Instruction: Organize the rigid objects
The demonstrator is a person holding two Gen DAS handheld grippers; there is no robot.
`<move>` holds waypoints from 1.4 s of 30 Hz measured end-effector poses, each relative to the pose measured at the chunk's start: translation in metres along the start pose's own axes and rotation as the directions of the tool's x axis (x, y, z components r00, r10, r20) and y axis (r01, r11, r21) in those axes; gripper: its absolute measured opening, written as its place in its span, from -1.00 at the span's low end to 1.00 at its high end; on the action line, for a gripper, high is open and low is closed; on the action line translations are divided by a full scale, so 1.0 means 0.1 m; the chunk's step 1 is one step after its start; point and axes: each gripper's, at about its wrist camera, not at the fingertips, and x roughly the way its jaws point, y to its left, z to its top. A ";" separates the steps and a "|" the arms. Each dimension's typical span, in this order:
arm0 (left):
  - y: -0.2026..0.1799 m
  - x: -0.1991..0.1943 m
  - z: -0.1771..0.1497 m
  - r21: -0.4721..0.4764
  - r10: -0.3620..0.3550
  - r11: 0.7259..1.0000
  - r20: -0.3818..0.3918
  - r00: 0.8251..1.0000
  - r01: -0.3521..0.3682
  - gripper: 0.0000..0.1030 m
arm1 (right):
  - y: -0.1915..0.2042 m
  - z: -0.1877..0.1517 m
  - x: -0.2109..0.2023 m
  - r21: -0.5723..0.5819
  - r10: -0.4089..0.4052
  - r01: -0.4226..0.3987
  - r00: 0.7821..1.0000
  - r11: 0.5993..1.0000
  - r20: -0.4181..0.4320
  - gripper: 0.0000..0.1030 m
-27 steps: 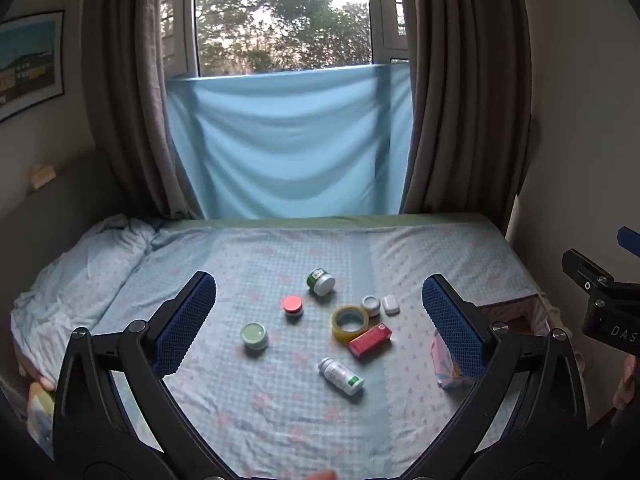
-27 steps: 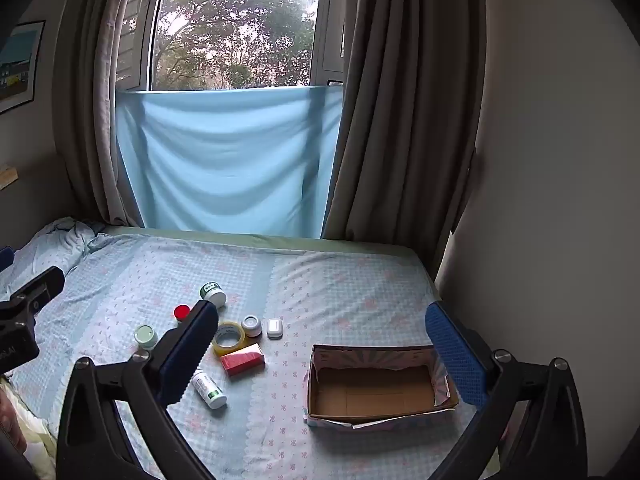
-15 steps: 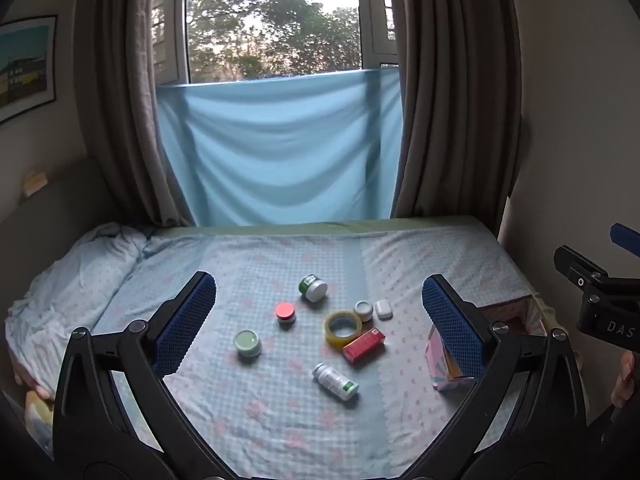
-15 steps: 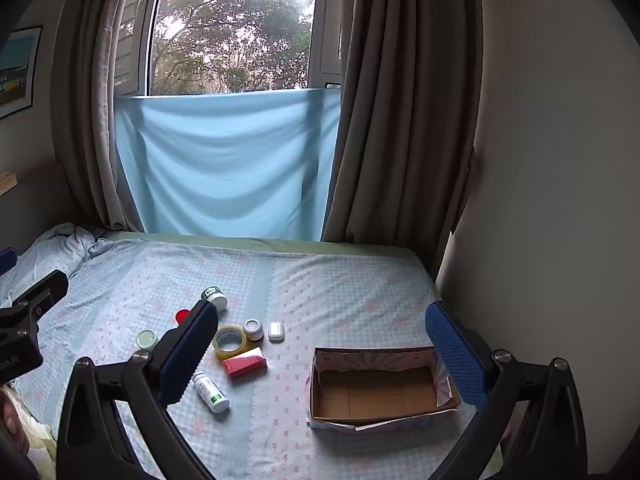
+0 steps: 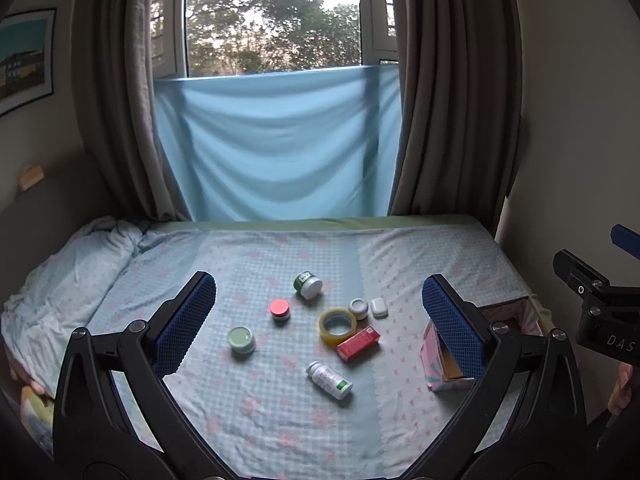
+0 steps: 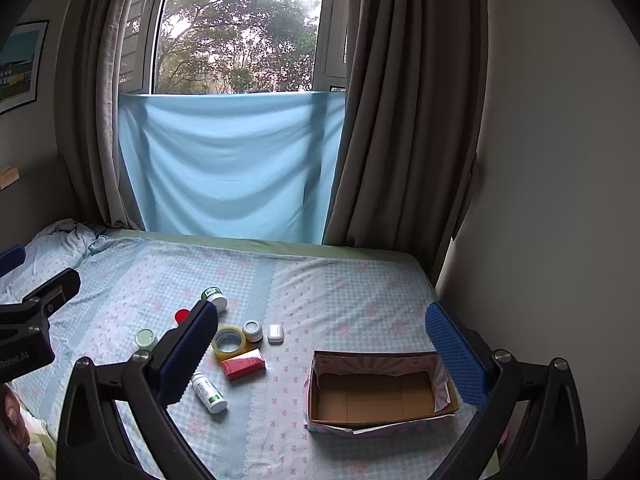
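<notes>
Both the left tool (image 5: 319, 320) and right tool (image 6: 322, 344) hung spread apart and gripping nothing above the bed (image 5: 280, 420), where a white bottle (image 5: 329, 380), red box (image 5: 358, 344) and tape roll (image 5: 337, 325) lay left of the open cardboard box (image 6: 380, 396), with small jars (image 5: 308, 285) clustered farther back.

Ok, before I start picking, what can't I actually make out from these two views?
- Cardboard box, left wrist view: mostly hidden behind the left gripper's right finger.
- Red-lidded jar, right wrist view: partly covered by the right gripper's left finger.
- Labels on the white bottle and red box: too small to read.
- Bed's near edge: cut off by the frame.
</notes>
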 end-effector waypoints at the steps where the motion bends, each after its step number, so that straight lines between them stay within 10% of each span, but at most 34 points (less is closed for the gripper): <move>1: 0.01 0.01 0.00 -0.003 -0.002 1.000 0.000 1.000 0.002 0.99 | 0.00 0.00 0.00 -0.002 0.001 -0.001 1.000 1.000 0.001 0.99; 42: -0.09 0.03 0.06 -0.023 -0.008 1.000 0.024 1.000 0.008 0.99 | -0.09 0.03 -0.01 0.007 0.001 -0.001 1.000 1.000 0.021 0.99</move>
